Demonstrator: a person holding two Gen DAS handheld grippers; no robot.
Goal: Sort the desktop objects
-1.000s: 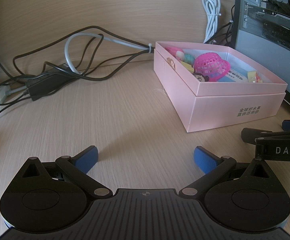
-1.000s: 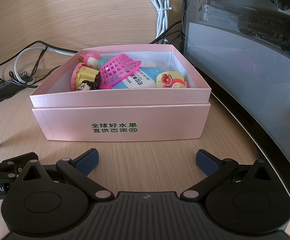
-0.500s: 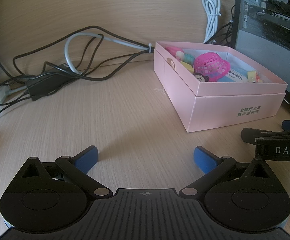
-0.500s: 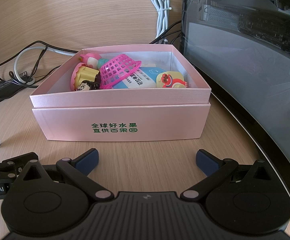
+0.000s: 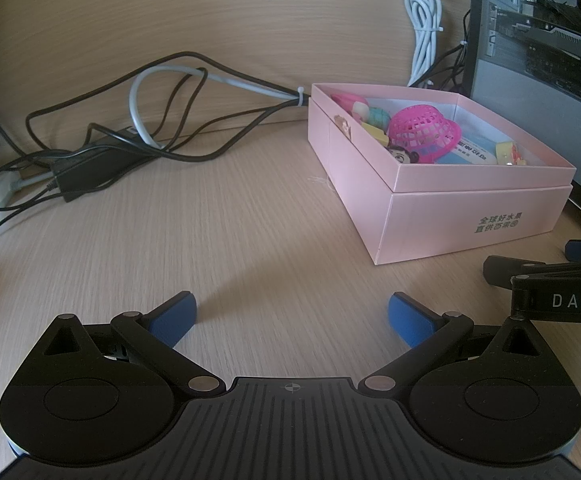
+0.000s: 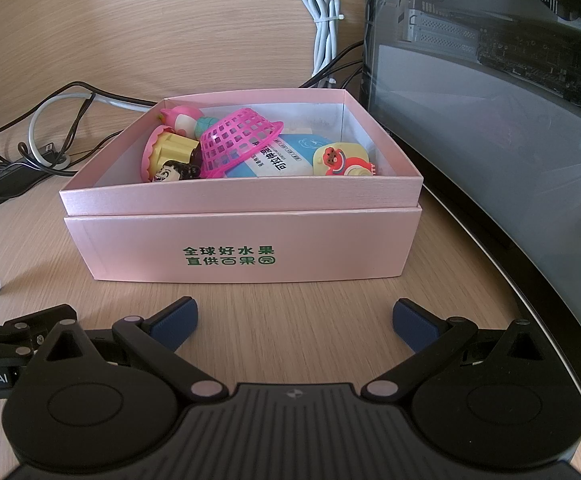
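Both claws, your left gripper [image 5: 292,316] and right gripper [image 6: 293,318], gape empty just short of the pink box [image 6: 242,246]. Inside it, the magenta basket [image 6: 242,142] lies tipped over toys; it looks light and springy, so pinch its rim gently. Cables [image 5: 162,120] trail left of the box.

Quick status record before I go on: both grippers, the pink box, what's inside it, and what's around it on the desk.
left gripper: open, empty, over bare desk left of the box
right gripper: open, empty, facing the box's printed front
pink box: open-topped, on the desk
contents: pink mesh basket tipped over, blue-and-white packet, toy figure head, other small toys
cables: tangled on the desk left of the box
computer case: right of the box
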